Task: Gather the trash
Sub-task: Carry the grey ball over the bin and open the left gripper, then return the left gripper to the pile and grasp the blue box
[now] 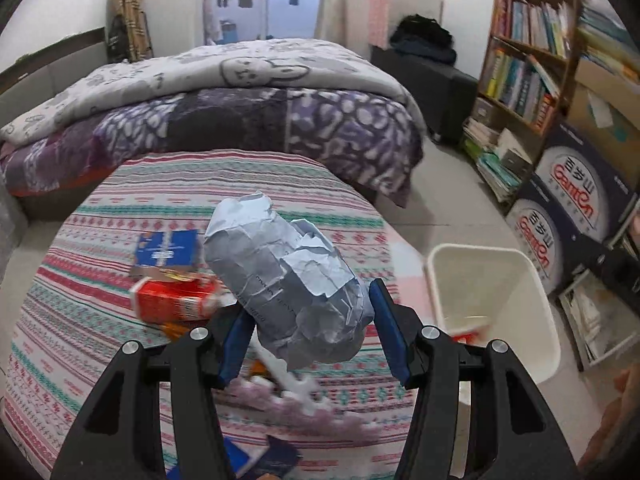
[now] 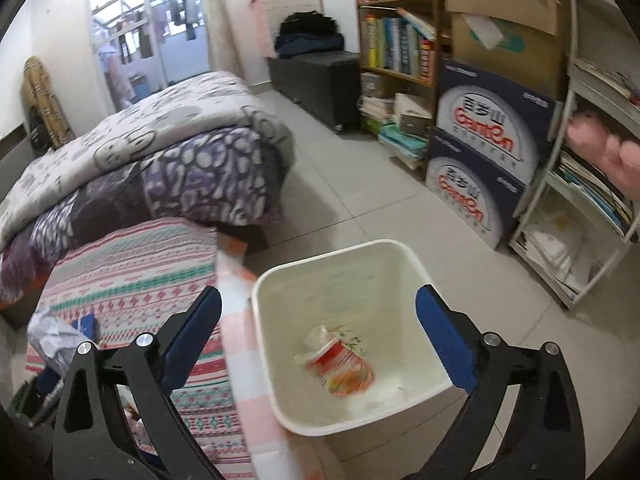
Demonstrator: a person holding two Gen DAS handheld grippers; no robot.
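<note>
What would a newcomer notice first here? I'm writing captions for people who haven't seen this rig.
First, the big crumpled paper ball clamped in the left gripper above the striped tablecloth. Next, the white bin on the floor beside the table, under the open, empty right gripper, with a crushed red wrapper at its bottom.

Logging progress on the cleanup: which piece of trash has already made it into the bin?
The crumpled red-and-white wrapper, lying alone at the bottom of the white bin. The paper ball sits in the left claw; the red carton lies on the striped cloth.
</note>
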